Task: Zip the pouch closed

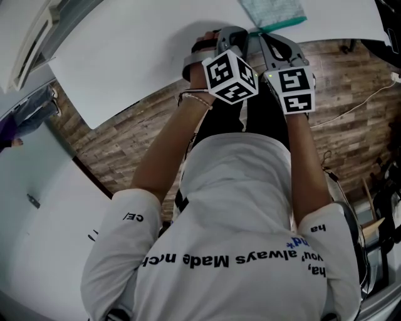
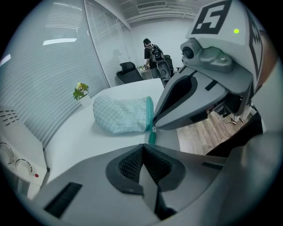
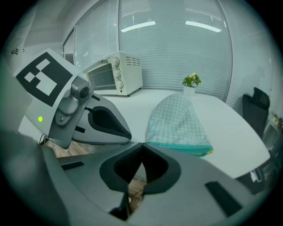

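A teal-checked pouch [image 1: 272, 11] [image 2: 121, 114] [image 3: 177, 121] lies flat on the white table [image 1: 156, 50], its teal zipper edge [image 2: 150, 112] [image 3: 179, 148] facing me. At the near corner, my right gripper [image 1: 274, 39] [image 3: 142, 145] is shut, and its tip meets the small metal zipper pull [image 2: 154, 129]. My left gripper [image 1: 227, 34] [image 2: 142, 146] is shut with nothing between its pads, its tip just short of the zipper's teal tail end [image 2: 151, 137]. The two grippers sit side by side at the table edge, tips almost touching.
A white toaster oven [image 3: 114, 73] stands at the far side, and a small potted plant [image 3: 191, 80] [image 2: 80, 90] stands behind the pouch. A black office chair [image 2: 128, 73] and a person [image 2: 152, 50] are in the background. Wood floor [image 1: 351, 106] lies below the table edge.
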### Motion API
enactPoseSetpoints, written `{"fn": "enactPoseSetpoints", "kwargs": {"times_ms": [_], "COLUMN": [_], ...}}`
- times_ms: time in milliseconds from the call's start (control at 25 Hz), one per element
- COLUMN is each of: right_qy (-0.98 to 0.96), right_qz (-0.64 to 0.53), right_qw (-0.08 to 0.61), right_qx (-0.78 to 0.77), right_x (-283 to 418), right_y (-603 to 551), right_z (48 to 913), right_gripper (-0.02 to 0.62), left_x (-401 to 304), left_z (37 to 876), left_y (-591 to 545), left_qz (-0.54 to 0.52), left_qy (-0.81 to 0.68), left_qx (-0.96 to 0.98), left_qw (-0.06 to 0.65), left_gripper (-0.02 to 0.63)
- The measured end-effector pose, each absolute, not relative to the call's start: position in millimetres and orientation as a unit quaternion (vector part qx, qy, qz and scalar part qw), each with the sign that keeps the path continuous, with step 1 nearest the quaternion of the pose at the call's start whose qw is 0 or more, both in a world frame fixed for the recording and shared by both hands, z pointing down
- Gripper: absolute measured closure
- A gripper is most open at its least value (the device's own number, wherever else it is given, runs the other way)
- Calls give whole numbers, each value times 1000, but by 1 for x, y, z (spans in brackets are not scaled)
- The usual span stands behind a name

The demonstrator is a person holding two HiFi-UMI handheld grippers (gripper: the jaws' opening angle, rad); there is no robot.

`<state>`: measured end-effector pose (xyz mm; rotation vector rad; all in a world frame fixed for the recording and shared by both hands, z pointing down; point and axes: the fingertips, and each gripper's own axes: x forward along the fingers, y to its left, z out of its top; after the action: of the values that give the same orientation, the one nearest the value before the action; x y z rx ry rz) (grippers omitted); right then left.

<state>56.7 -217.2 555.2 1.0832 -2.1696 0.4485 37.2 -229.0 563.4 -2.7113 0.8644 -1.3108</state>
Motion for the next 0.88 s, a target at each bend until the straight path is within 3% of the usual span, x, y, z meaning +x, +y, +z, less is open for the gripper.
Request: {"fn": "enactPoseSetpoints", "kwargs": {"times_ms": [880], "right_qy": [-822], "right_qz": [154], "right_qw": [339], "right_qx": [430], "right_x": [70], "right_y": [-222], "right_z": [553], "right_gripper": [586], "left_x": [37], "left_z": [565], "left_y": [-228], "left_qz": [-429], "left_qy": [271], "left_qx": [-862], "left_qw": [10], "left_gripper": [588]}}
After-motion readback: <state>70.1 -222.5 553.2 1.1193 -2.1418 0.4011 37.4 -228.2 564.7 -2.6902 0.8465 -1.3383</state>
